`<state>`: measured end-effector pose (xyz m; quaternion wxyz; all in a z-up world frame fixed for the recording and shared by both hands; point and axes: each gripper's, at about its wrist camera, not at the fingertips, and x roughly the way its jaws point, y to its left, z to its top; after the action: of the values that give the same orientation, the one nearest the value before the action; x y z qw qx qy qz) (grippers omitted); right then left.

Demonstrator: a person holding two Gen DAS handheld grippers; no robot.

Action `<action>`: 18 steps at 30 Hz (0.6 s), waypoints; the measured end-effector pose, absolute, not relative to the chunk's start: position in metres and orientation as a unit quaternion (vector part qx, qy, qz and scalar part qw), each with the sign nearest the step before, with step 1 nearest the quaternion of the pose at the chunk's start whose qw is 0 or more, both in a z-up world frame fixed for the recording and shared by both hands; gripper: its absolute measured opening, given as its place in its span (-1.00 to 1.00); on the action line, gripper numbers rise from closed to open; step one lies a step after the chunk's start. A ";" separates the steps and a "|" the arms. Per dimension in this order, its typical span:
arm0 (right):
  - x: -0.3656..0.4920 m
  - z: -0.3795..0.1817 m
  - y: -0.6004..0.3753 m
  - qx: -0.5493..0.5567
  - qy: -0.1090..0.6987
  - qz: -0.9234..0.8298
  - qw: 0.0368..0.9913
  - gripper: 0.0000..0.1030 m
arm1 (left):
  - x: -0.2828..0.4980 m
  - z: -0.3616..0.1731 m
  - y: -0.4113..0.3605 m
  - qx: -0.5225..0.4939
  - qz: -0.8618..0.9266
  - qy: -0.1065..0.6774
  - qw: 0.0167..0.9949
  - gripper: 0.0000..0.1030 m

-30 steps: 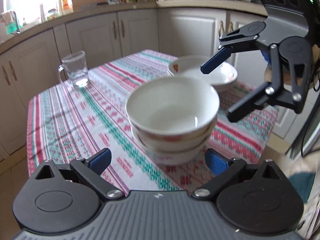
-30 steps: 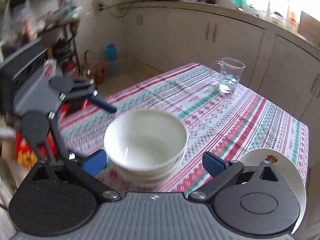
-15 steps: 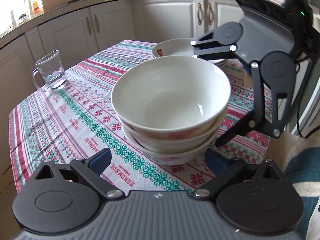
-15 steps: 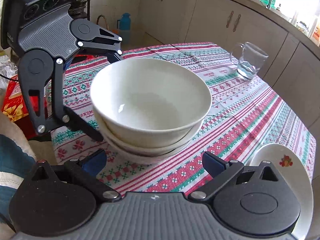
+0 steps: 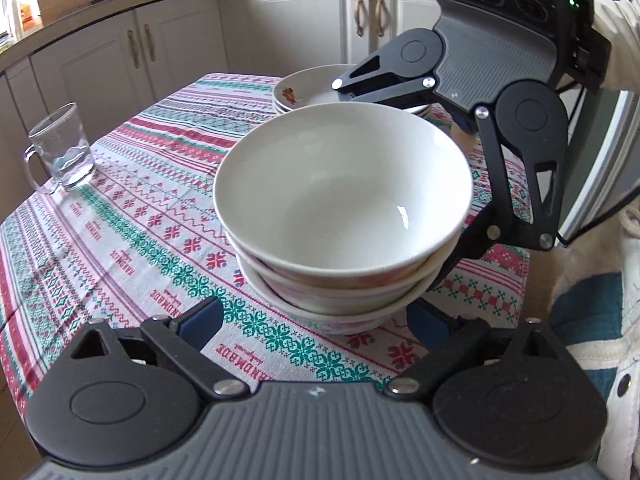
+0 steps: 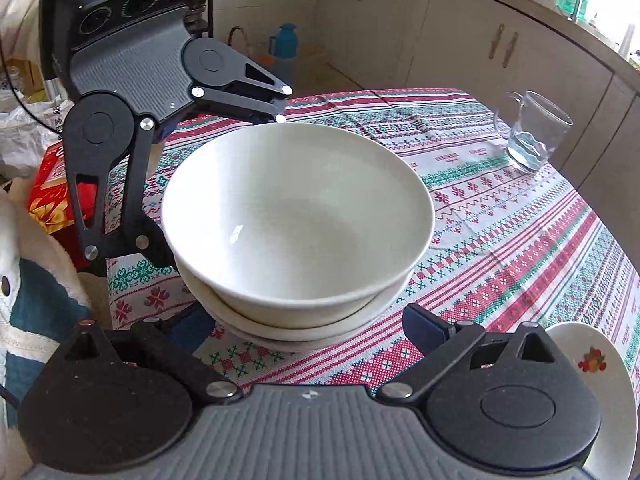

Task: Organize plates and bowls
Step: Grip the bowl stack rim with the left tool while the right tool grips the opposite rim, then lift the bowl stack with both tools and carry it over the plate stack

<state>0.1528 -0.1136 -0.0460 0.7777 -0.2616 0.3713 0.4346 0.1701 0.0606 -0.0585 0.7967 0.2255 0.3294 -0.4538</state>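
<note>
A stack of three white bowls point(image 5: 344, 208) stands on the patterned tablecloth point(image 5: 132, 216); it also shows in the right wrist view point(image 6: 296, 220). My left gripper point(image 5: 316, 322) is open, its jaws spread on either side of the stack's base. My right gripper point(image 6: 308, 326) is open too and flanks the stack from the opposite side. Each gripper shows in the other's view, with its fingertips hidden behind the bowls. A stack of white plates point(image 5: 308, 90) with a fruit motif lies behind the bowls, and at the lower right of the right wrist view point(image 6: 600, 364).
A glass mug point(image 5: 60, 152) holding a little water stands at the table's far side, also in the right wrist view point(image 6: 532, 132). Kitchen cabinets point(image 5: 120, 52) run behind the table. A red box point(image 6: 52, 192) sits beyond the table edge.
Both grippers have closed in on the bowl stack from opposite sides and now sit low around its base. The bowls have not moved.
</note>
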 end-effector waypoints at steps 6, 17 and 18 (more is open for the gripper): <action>0.156 -0.045 -0.114 -0.264 0.376 0.453 0.764 0.83 | 0.172 -0.057 0.058 0.244 -0.472 0.326 0.782 0.90; 0.158 -0.041 -0.112 -0.268 0.385 0.464 0.751 0.73 | 0.177 -0.055 0.057 0.250 -0.522 0.321 0.750 0.61; 0.158 -0.041 -0.111 -0.268 0.386 0.464 0.751 0.73 | 0.178 -0.055 0.058 0.246 -0.523 0.323 0.750 0.61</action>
<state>0.1577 -0.1114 -0.0412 0.7509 -0.2680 0.3862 0.4638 0.1781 0.0579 -0.0547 0.7495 0.2458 0.3228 -0.5231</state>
